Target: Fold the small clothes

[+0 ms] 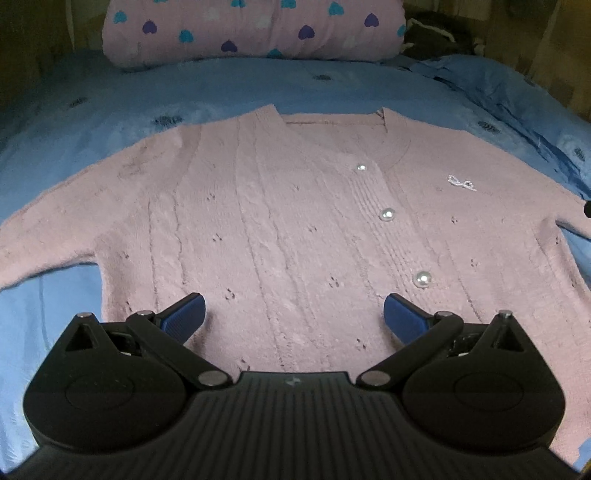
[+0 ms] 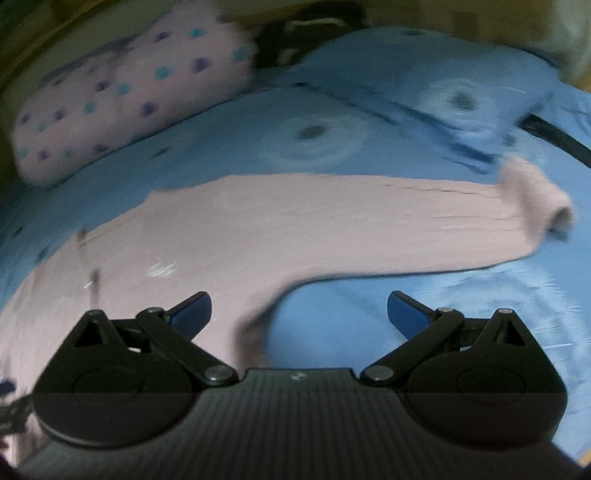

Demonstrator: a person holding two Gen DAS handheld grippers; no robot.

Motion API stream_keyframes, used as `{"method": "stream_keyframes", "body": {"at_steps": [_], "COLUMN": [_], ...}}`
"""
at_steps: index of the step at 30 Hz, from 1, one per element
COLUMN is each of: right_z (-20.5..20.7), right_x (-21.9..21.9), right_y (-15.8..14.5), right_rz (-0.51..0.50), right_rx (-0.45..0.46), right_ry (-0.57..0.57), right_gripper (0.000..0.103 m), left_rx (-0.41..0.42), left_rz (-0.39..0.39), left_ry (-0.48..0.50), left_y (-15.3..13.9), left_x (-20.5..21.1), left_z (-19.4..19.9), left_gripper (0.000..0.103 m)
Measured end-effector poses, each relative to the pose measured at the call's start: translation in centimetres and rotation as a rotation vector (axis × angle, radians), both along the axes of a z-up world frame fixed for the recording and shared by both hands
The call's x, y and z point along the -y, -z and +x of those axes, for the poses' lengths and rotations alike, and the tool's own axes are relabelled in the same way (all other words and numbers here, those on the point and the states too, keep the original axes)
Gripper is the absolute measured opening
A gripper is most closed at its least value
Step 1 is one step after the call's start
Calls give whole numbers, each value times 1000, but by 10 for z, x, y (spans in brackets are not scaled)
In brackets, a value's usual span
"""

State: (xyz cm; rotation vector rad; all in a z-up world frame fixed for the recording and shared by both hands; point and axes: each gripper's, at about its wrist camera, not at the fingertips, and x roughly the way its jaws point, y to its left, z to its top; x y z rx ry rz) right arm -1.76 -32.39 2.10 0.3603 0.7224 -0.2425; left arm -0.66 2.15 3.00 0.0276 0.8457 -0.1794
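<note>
Nearest in the left wrist view, the left gripper (image 1: 293,314) hangs over the lower front of a pink knitted cardigan (image 1: 288,229), its jaws spread wide and holding nothing. The cardigan lies flat, front up, on a bed with a blue sheet (image 1: 110,92), both sleeves spread outward. Three pearly buttons (image 1: 387,214) run up its placket, and a small silver bow (image 1: 461,182) sits beside them.

In the right wrist view, which is blurred, the right gripper (image 2: 299,314) is likewise released, its left jaw over the cardigan's body and its right jaw over bare sheet. Beyond it one sleeve (image 2: 369,221) stretches to the right; its cuff (image 2: 546,206) seems curled up, though the blur makes that uncertain.

Farthest off, a pink pillow with hearts (image 1: 255,29) lies at the head of the bed.
</note>
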Motion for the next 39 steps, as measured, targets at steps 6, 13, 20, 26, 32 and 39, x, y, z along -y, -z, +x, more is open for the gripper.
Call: {"method": "stream_keyframes", "body": {"at_steps": [6, 13, 20, 26, 32, 39], "right_z": [-8, -9, -9, -4, 2, 3], "right_x": [44, 76, 101, 113, 126, 139], "right_y": [9, 24, 44, 48, 51, 53], "right_rz": [2, 29, 80, 98, 131, 167], "right_rx": [-4, 12, 27, 70, 113, 159], "right_ry": [134, 210, 299, 335, 372, 397], "right_gripper": [103, 103, 103, 103, 103, 103], "left_rx": [-30, -17, 5, -3, 4, 14], "left_rz": [23, 69, 68, 40, 43, 65], "left_ry": [-21, 5, 16, -4, -8, -7], "left_y": [8, 12, 11, 13, 15, 18], "left_x": [-2, 10, 11, 8, 8, 10], "left_z": [7, 6, 7, 12, 15, 18], "left_gripper": [103, 103, 103, 103, 103, 103]}}
